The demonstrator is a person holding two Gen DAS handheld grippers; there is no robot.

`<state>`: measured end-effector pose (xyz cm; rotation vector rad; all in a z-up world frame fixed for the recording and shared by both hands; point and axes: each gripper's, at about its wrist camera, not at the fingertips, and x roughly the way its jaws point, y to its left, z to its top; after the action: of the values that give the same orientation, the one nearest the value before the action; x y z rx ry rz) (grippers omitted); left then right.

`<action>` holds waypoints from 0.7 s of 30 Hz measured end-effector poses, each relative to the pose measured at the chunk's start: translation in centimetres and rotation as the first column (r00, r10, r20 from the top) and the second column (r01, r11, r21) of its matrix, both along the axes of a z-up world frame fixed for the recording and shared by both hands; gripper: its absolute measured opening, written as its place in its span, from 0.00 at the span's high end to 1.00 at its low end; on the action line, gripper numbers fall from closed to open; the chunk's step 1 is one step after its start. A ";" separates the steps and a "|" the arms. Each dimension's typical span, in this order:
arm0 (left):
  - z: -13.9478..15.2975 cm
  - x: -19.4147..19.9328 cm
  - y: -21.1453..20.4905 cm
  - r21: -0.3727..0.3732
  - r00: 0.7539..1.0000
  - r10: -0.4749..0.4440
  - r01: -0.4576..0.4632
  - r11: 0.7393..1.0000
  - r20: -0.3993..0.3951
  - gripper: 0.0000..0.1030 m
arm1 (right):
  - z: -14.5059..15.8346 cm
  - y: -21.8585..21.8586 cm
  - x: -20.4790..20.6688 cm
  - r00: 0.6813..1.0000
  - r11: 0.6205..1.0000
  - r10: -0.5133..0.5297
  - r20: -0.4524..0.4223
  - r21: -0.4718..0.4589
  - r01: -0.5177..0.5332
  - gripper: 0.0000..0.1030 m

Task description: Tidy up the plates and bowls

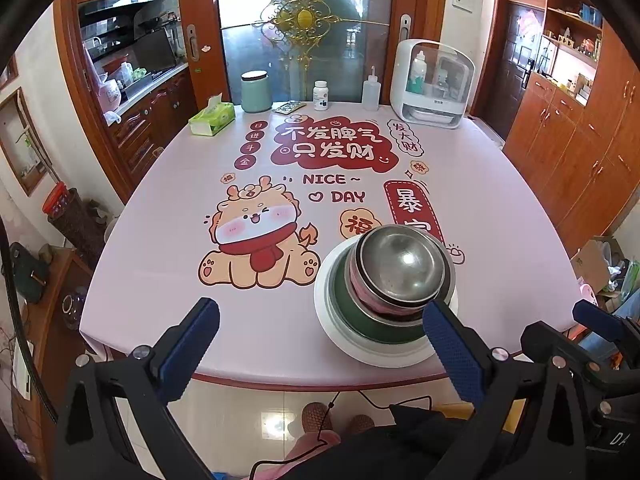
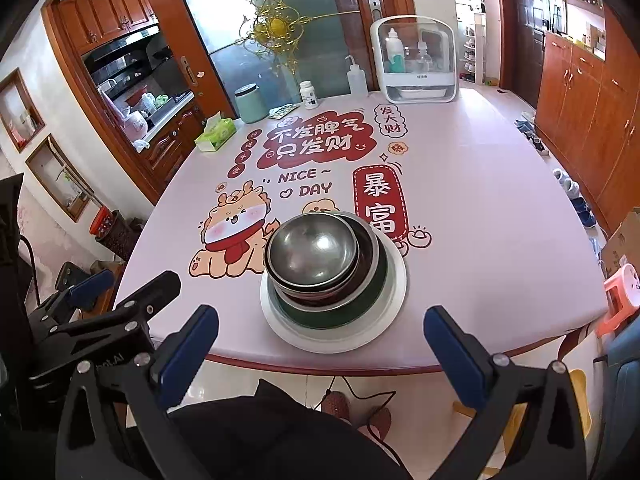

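1. While nothing is held between them, the blue-padded fingers of the left gripper (image 1: 320,344) are spread wide at the bottom of the left wrist view, over the near table edge.
2. The right gripper (image 2: 320,344) is likewise seen released, its fingers parted with nothing gripped, at the bottom of the right wrist view.
3. Just beyond the grippers, a white plate (image 2: 390,322) is set on the pink tablecloth (image 2: 480,200), near the table's front edge.
4. A green bowl (image 2: 372,298) is nested on the plate, a dark red bowl (image 2: 366,260) inside it, and a steel bowl (image 2: 312,250) on top, tilted slightly.
5. The stack is found lower right of centre in the left wrist view, partly covered by the right finger pad (image 1: 452,348).
6. Along the far table edge, a tissue box (image 1: 212,118), a green canister (image 1: 256,92), a white pill bottle (image 1: 321,96), a squeeze bottle (image 1: 371,92) and a white storage case (image 1: 430,84) are lined up.
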<state>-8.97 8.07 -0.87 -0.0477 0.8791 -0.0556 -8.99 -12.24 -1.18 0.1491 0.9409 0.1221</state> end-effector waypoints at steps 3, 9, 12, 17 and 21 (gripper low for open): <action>-0.1 0.4 0.0 0.002 1.000 -0.008 0.008 1.000 -0.003 0.02 | -0.1 -0.3 0.1 1.000 1.000 -0.007 -0.007 0.003 0.007 0.00; -0.3 0.9 -0.2 0.006 1.000 -0.019 0.020 1.000 -0.011 0.02 | -0.2 -0.8 0.4 1.000 1.000 -0.013 -0.017 0.007 0.013 0.00; -0.3 1.0 -0.3 0.006 1.000 -0.022 0.022 1.000 -0.014 0.02 | -0.3 -0.9 0.6 1.000 1.000 -0.009 -0.025 0.004 0.009 0.00; -0.3 1.0 -0.5 0.009 1.000 -0.022 0.022 1.000 -0.017 0.02 | -0.4 -1.1 0.8 1.000 1.000 -0.010 -0.028 0.007 0.010 0.00; -0.3 1.0 -0.6 0.010 1.000 -0.022 0.022 1.000 -0.018 0.02 | -0.5 -1.2 1.0 1.000 1.000 -0.004 -0.030 0.008 0.004 0.00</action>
<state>-7.97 7.51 -1.20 -0.0289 0.8979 -0.0716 -8.00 -13.44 -1.65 0.1607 0.9701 0.1204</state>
